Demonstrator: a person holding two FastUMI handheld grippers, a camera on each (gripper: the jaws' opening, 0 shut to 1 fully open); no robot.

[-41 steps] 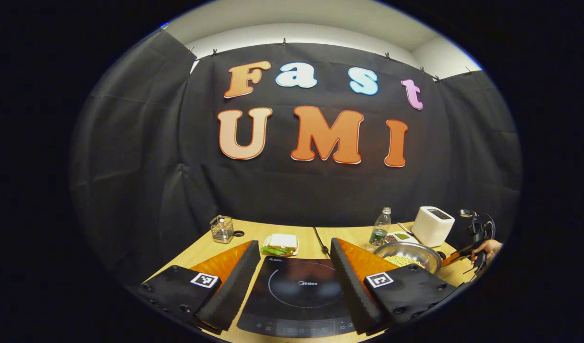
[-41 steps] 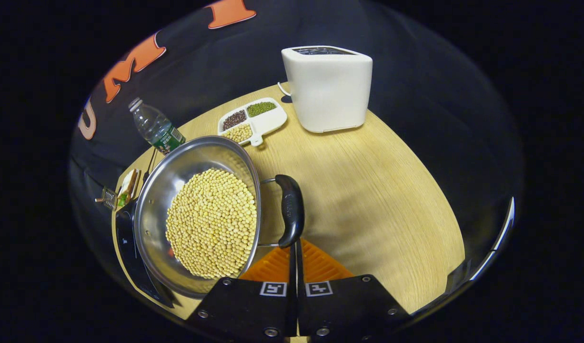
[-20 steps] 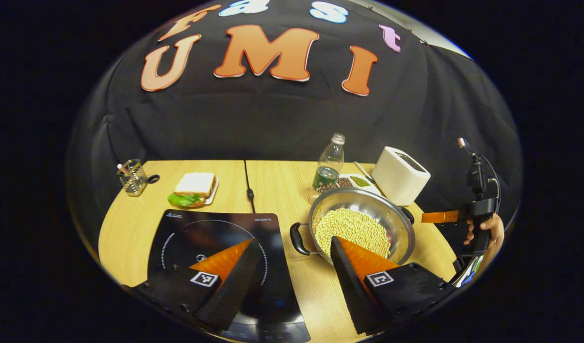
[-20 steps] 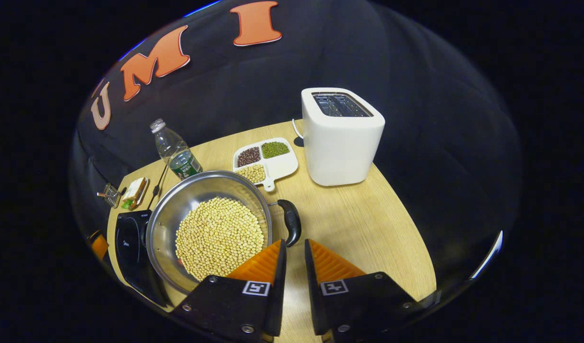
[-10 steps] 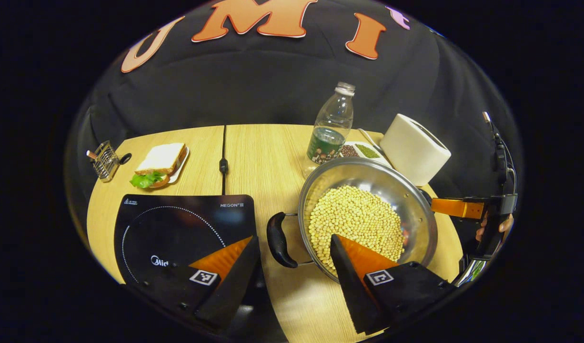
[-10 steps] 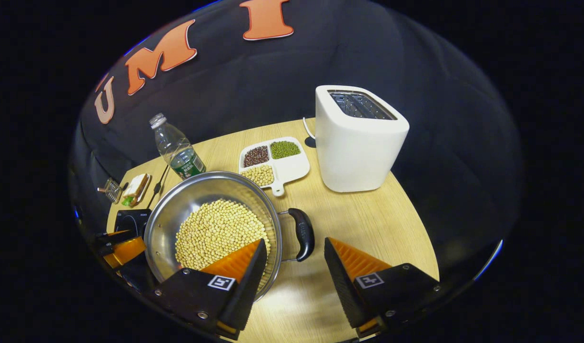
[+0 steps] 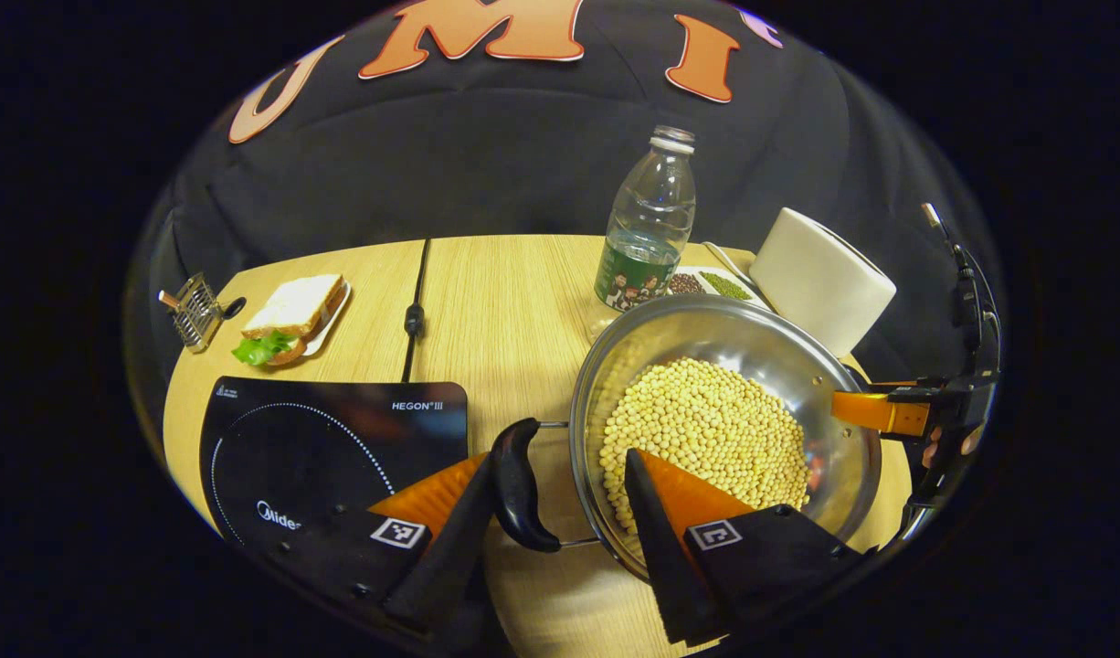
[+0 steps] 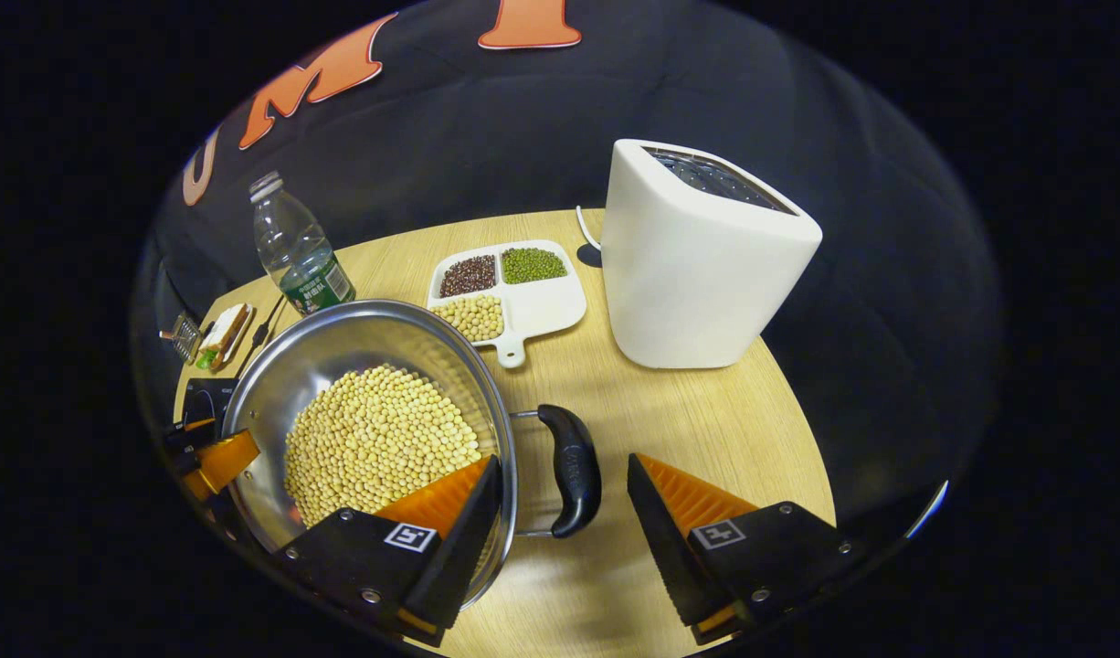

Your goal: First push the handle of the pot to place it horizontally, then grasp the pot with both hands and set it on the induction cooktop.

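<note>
Two spread tools, left tool [image 7: 560,498] and right tool [image 8: 565,498], each straddling one pot [image 7: 779,366] handle.

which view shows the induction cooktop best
The left gripper view: the induction cooktop lies mostly in sight on the table, left of the pot. In the right gripper view only a dark sliver of it peeks from behind the pot.

Bare table [image 7: 496,302] between cooktop [image 7: 322,439] and pot [image 7: 734,338]

left gripper [image 7: 560,493]: swung from the cooktop [image 7: 313,448] to the pot's [image 7: 779,356] near handle [image 7: 516,484]
right gripper [image 8: 560,512]: opened around the other handle [image 8: 571,468]
</note>
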